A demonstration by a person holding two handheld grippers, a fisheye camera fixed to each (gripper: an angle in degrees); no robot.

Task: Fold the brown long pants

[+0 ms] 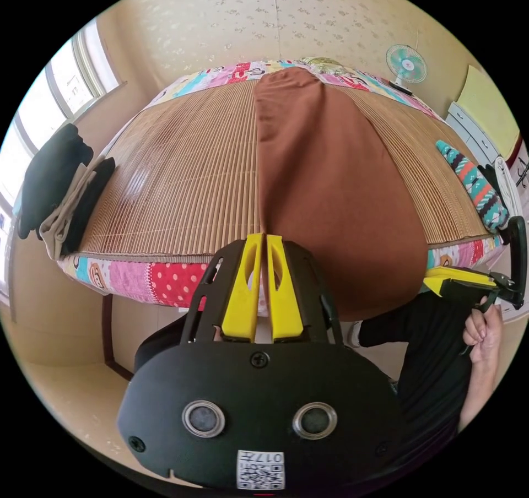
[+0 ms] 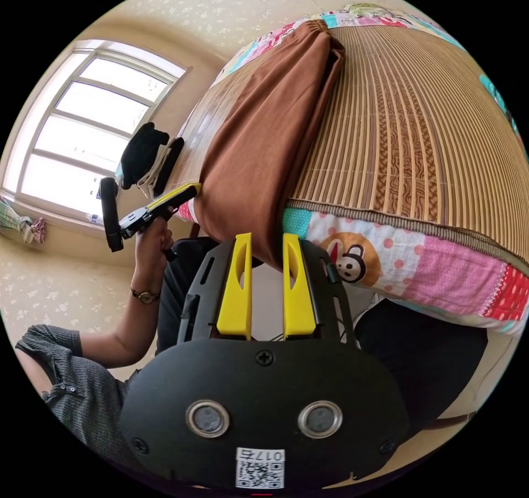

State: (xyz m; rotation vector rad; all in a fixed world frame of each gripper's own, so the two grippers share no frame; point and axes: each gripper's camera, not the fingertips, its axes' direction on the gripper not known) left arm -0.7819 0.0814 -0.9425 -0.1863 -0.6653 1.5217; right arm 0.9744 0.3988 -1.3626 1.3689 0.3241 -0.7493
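Note:
The brown long pants (image 1: 330, 178) lie lengthwise on a bamboo mat (image 1: 176, 178) on a bed, waistband at the far end and leg ends hanging over the near edge. In the left gripper view my left gripper (image 1: 264, 238) is shut on the hem's left corner. It also shows in the right gripper view, my left gripper (image 2: 190, 189) held in a hand at the cloth's edge. My right gripper (image 2: 267, 240) stands open, with the pants' (image 2: 264, 134) other hem corner hanging between its jaws. From the left gripper view, my right gripper (image 1: 435, 279) sits at that corner.
Folded dark and beige clothes (image 1: 60, 189) are stacked at the mat's left end by a window (image 2: 93, 129). A patterned cloth (image 1: 476, 187) lies at the right edge. A patchwork quilt (image 2: 419, 266) hangs below the mat. A fan (image 1: 406, 64) and drawers stand behind. The person's dark-clad legs are close to the bed.

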